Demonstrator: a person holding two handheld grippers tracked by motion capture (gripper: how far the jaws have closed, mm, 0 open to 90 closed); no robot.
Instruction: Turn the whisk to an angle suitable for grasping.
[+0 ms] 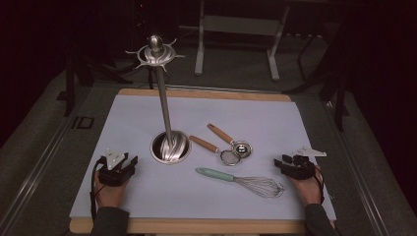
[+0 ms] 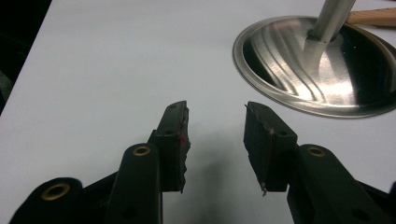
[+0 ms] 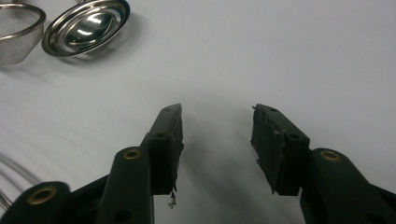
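Observation:
A steel utensil stand with a round base and hooked top stands mid-table; its base lies ahead and to the right in the left gripper view. A whisk with a mint handle lies near the front. Behind it lie a small mesh strainer and a shiny ladle, both with wooden handles. My left gripper rests open on the mat left of the base, nothing between its jaws. My right gripper rests open at the right, empty.
A pale blue mat covers a wooden board. Beyond the table stand dark floor and the grey legs of a frame. Bare mat lies around both grippers.

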